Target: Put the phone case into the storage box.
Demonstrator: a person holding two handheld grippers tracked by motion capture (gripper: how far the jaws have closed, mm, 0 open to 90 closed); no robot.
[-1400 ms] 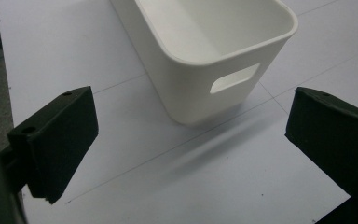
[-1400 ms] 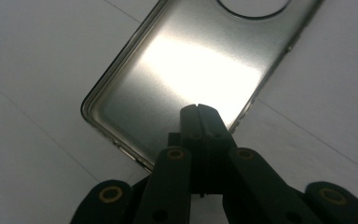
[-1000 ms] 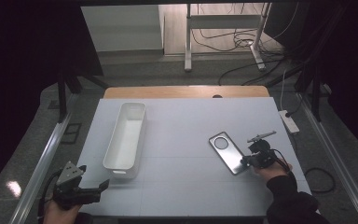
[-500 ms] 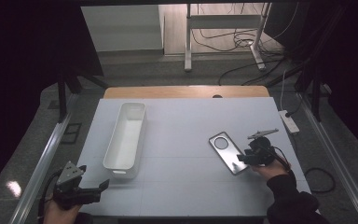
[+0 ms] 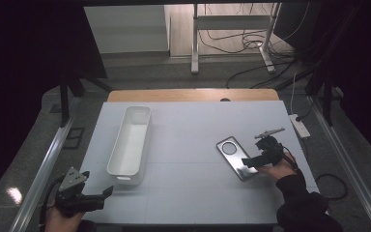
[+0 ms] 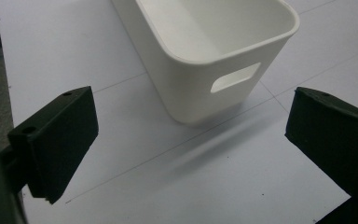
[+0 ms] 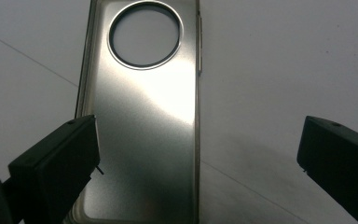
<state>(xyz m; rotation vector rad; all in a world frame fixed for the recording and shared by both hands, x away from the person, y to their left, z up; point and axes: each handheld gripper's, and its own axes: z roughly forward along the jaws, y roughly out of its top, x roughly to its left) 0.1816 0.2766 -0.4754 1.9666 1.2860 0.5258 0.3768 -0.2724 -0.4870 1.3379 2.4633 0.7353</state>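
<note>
1. My right gripper (image 5: 249, 161) has just been opening; its jaws stand wide and grip nothing, the silver phone case (image 7: 142, 116) lying flat on the white table (image 5: 193, 140) between them.
2. My left gripper (image 5: 105, 193) is wide open and empty, near the white bin (image 6: 205, 51).

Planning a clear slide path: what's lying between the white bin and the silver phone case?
Nothing; the high view shows bare table between white bin and silver phone case.
</note>
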